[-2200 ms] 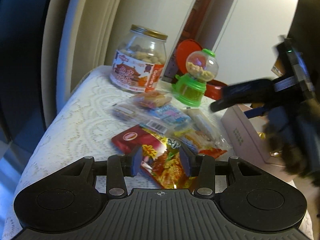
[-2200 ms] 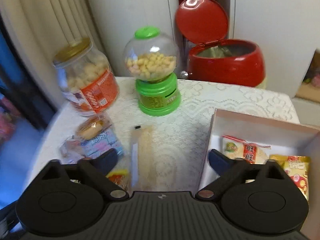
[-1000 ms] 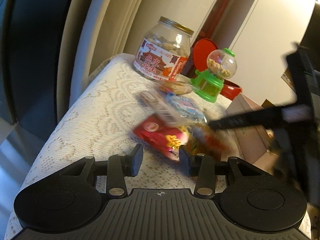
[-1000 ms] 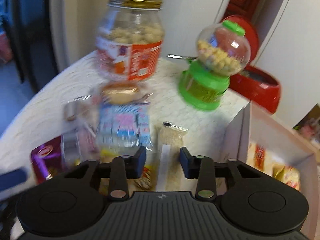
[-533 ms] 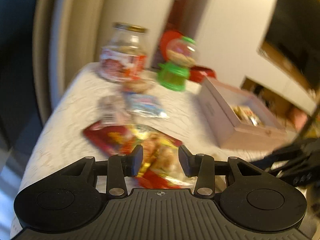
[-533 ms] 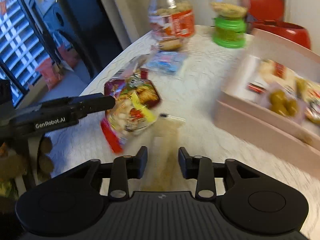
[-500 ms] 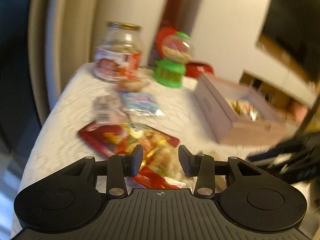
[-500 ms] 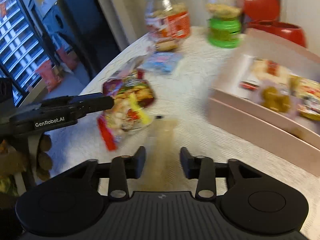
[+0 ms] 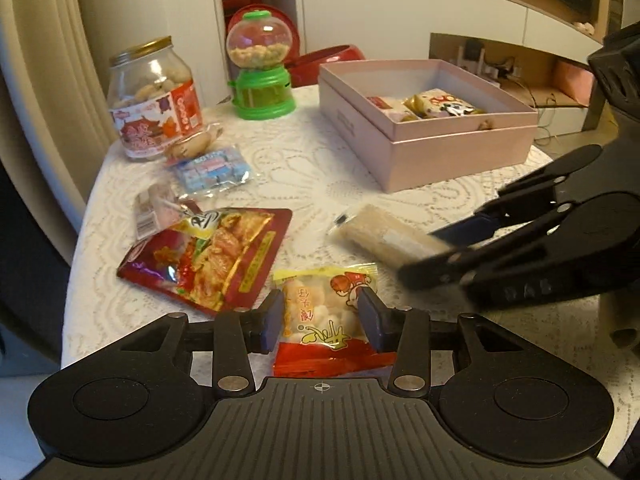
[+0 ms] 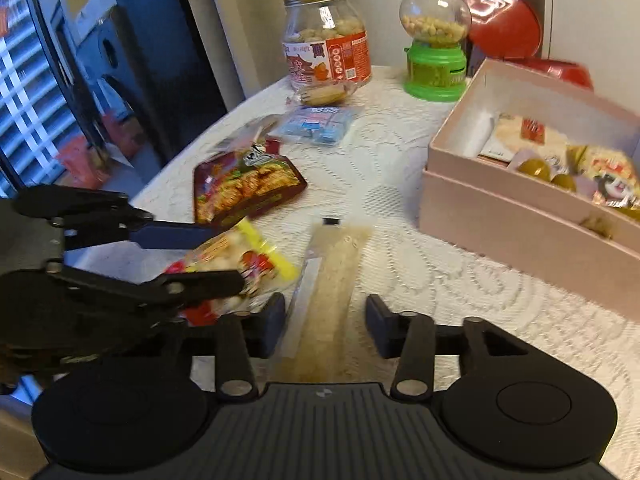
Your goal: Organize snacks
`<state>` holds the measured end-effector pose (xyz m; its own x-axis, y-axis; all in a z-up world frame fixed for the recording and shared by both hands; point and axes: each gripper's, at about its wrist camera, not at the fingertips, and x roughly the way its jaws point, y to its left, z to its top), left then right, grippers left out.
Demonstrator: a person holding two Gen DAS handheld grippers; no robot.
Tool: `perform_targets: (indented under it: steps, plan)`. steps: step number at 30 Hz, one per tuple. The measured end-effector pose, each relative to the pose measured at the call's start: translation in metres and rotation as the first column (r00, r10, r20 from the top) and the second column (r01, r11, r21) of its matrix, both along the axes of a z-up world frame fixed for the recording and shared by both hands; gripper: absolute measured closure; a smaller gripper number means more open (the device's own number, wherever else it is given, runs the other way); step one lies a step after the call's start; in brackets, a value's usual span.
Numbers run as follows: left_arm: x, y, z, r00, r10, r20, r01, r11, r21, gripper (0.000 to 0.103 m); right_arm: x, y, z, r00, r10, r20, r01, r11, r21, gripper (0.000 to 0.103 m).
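Observation:
My left gripper (image 9: 321, 317) is shut on a yellow and red snack packet (image 9: 326, 312), held above the table; the packet also shows in the right wrist view (image 10: 236, 264). My right gripper (image 10: 325, 324) is shut on a long beige snack bar (image 10: 328, 292), which also shows in the left wrist view (image 9: 384, 236). A pink box (image 9: 432, 148) with several snacks inside stands at the right. A dark red snack bag (image 9: 212, 256), a blue candy packet (image 9: 212, 168) and two small clear packets lie on the lace tablecloth.
A peanut jar (image 9: 154, 100) and a green candy dispenser (image 9: 262, 68) stand at the back of the table. A red bin (image 9: 320, 56) is behind them. The table edge curves at the left, beside curtains.
Both grippers have pulled back from the pile with their snacks. The yellow and red packet left the red bag and now hangs between my left fingers. The beige bar came with the right gripper.

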<state>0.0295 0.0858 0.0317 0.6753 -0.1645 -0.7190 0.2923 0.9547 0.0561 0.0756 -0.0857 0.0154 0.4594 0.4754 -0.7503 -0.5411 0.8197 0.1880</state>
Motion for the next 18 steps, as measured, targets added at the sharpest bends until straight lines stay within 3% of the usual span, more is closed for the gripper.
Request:
perform_targets:
  steps: [6, 10, 13, 18]
  plan:
    - [0.010, -0.006, -0.002, 0.997, 0.075, 0.029, -0.075, 0.997, -0.006, 0.052, -0.020, -0.051, 0.001, 0.988, -0.150, 0.024, 0.151, 0.988, -0.031, 0.074]
    - [0.022, -0.010, -0.001, 0.992, 0.124, -0.008, -0.124, 0.992, -0.008, 0.056, -0.037, -0.090, -0.005, 0.967, -0.244, 0.069, 0.246, 0.969, -0.024, 0.074]
    - [0.019, -0.020, 0.001, 0.996, 0.077, -0.046, -0.079, 0.996, -0.033, 0.056, -0.049, -0.108, -0.008, 0.951, -0.286, 0.114, 0.291, 0.956, -0.031, 0.074]
    - [0.003, -0.050, 0.001, 0.999, 0.003, -0.035, -0.003, 1.000, -0.001, 0.056, -0.057, -0.122, -0.011, 0.943, -0.309, 0.122, 0.308, 0.951, 0.026, 0.074]
